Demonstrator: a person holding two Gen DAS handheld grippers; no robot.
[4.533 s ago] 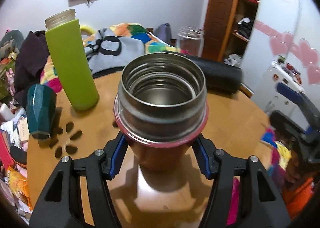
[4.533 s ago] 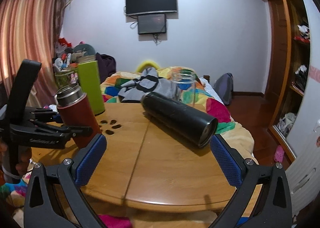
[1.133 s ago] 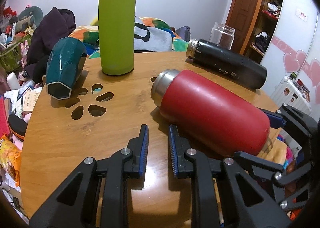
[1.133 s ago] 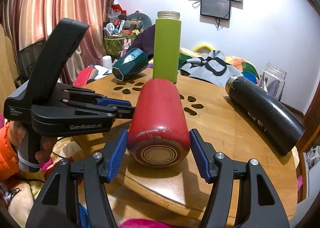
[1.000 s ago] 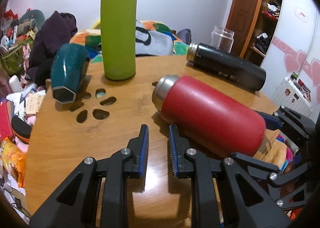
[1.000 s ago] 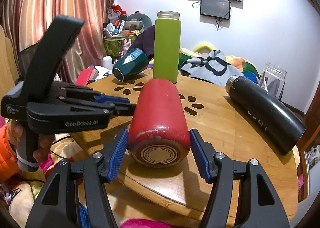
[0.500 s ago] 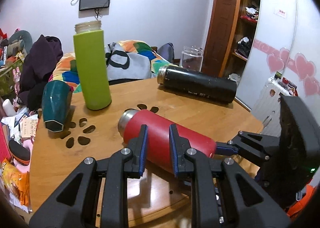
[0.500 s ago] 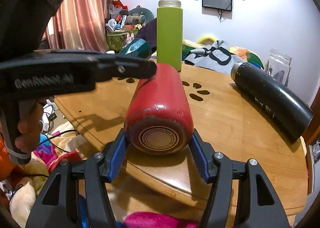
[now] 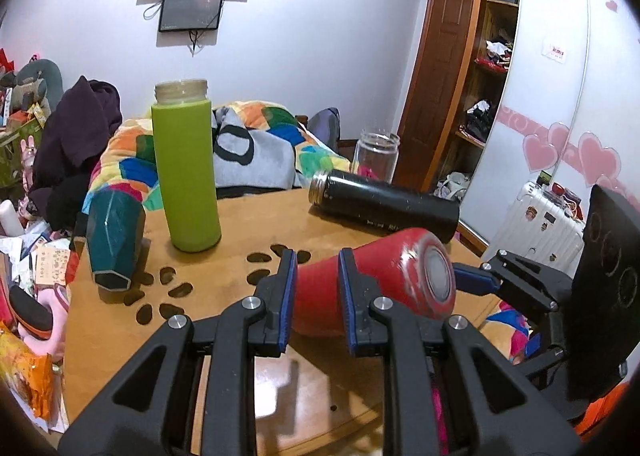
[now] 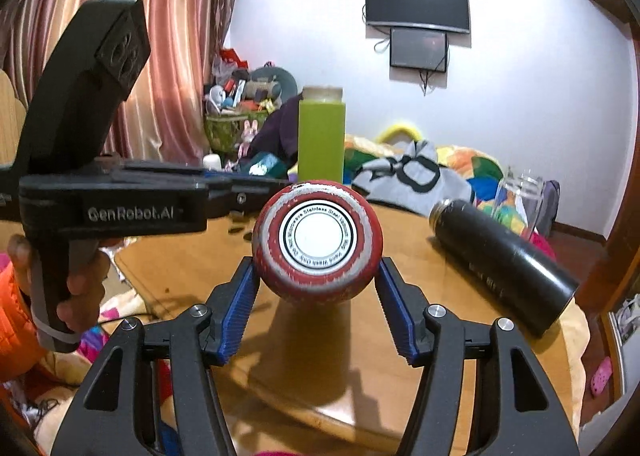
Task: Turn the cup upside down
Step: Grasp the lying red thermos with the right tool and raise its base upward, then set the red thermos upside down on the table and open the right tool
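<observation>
The red steel cup [image 9: 384, 280] is tilted, base raised toward the right and its mouth hidden behind my left gripper. In the right wrist view its round white-labelled base [image 10: 316, 240] faces the camera. My right gripper [image 10: 316, 296] is shut on the cup near its base, one blue pad on each side. My left gripper [image 9: 316, 288] hovers in front of the cup with its jaws nearly closed and nothing between them; its body shows in the right wrist view [image 10: 120, 208].
On the round wooden table [image 9: 120, 336] stand a tall green bottle [image 9: 186, 172] and a glass jar [image 9: 376, 156]. A black flask [image 9: 384, 206] and a teal cup [image 9: 114, 244] lie on their sides. Bed with clothes behind.
The left gripper let go of the upright cup, which then lay on its side. The right gripper closed on its base and has now lifted that end, tilting the cup.
</observation>
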